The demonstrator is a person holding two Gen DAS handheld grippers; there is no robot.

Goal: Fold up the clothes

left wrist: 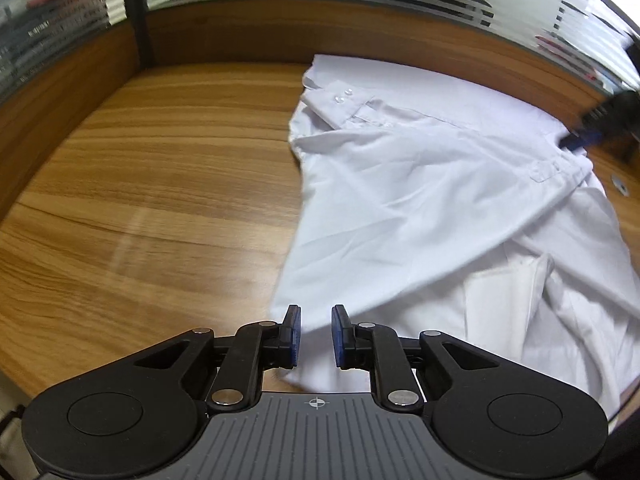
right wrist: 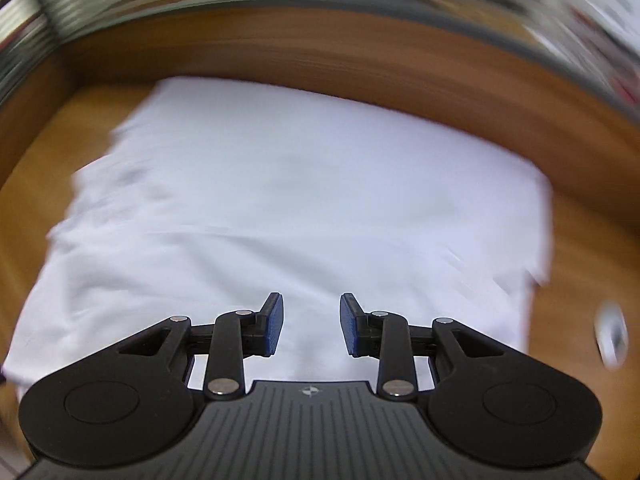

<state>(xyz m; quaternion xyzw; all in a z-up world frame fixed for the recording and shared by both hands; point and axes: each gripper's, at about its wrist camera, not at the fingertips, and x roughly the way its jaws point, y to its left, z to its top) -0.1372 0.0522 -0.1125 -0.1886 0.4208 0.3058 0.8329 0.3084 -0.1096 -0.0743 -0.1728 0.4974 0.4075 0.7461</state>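
A creased white shirt point(left wrist: 420, 200) is lying on the wood-grain table point(left wrist: 140, 180), bare to its left. The left gripper point(left wrist: 316, 336) and right gripper point(right wrist: 311, 325) are both hanging released, grasping nothing.

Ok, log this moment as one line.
left tool: open, over shirt edge | right tool: open, above shirt | shirt: partly folded on desk

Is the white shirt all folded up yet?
Partly folded. The shirt has a cuffed sleeve laid across its body, but it lies rumpled.
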